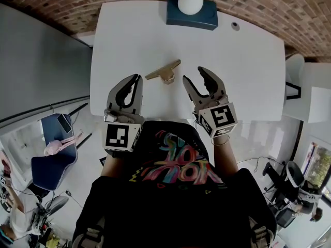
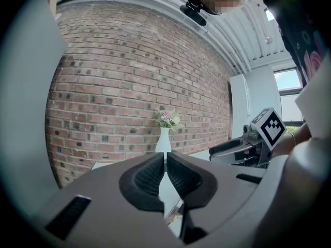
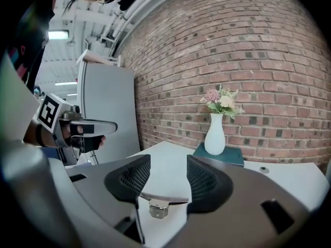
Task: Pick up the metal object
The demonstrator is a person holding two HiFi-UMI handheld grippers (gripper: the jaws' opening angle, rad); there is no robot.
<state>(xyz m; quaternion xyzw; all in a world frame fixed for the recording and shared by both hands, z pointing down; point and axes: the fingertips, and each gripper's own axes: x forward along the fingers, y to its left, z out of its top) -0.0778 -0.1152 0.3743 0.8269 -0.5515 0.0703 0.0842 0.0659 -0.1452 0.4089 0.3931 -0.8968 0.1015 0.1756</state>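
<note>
"Two grippers over the white table (image 1: 248,61). Where's the metal object (image 1: 163,72)?"
"Flat on the table, between their tips, touching neither."
"The right gripper (image 1: 194,75)?"
"Jaws well apart, gripping nothing."
"And the left gripper (image 1: 135,79)?"
"Jaws closed together, empty."

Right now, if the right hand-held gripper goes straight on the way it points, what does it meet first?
Most likely the metal object, lying on the white table just ahead of the right hand-held gripper, in line with its open jaws. Depth is uncertain.
</note>
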